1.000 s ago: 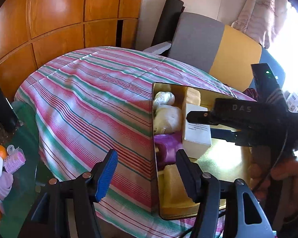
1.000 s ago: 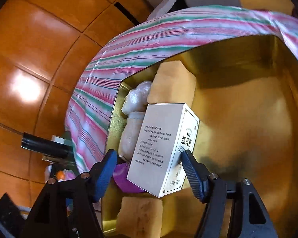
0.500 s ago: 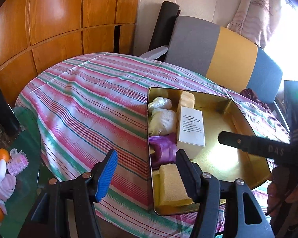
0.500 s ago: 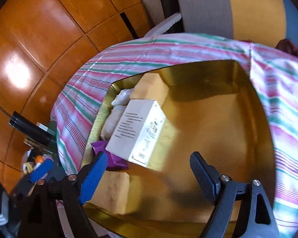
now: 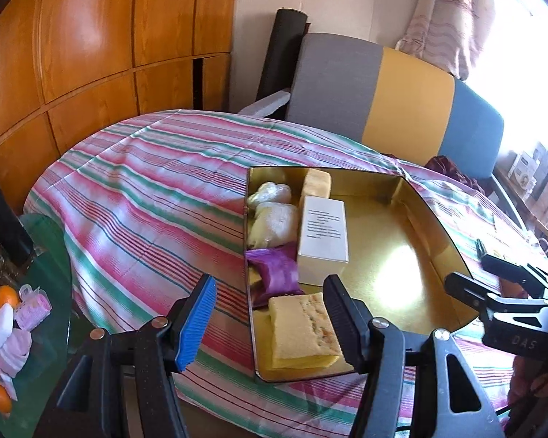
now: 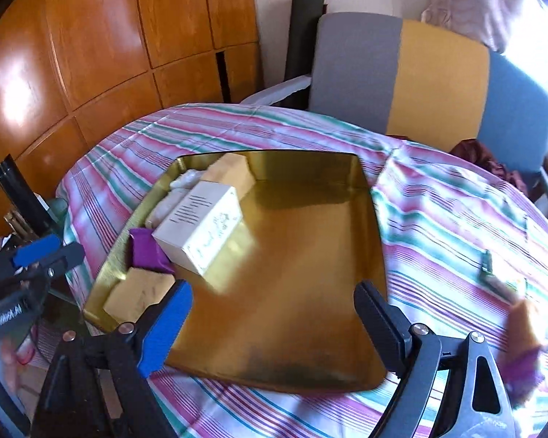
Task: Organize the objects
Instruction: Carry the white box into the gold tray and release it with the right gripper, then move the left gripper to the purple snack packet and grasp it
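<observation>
A gold tin tray (image 5: 391,255) sits on the striped tablecloth. Along its left side lie a white box (image 5: 323,231), a purple packet (image 5: 276,272), two yellow sponge pieces (image 5: 299,328) and white wrapped bundles (image 5: 274,215). My left gripper (image 5: 268,292) hovers open over the tray's near left corner with nothing in it. In the right wrist view my right gripper (image 6: 272,292) hangs above the tray's (image 6: 292,273) near edge, its jaws opening and empty. The white box (image 6: 201,222) lies well ahead of them, untouched.
A chair (image 5: 383,109) with a grey, yellow and blue back stands behind the table, beside wooden cabinets (image 5: 91,54). A glass side table (image 5: 47,255) at lower left holds oranges and pink items. Blurred small objects (image 6: 526,321) lie on the cloth right of the tray.
The white box was between the right fingers; they have spread and drawn back and up, leaving the box in the tray. The left gripper backed off slightly.
</observation>
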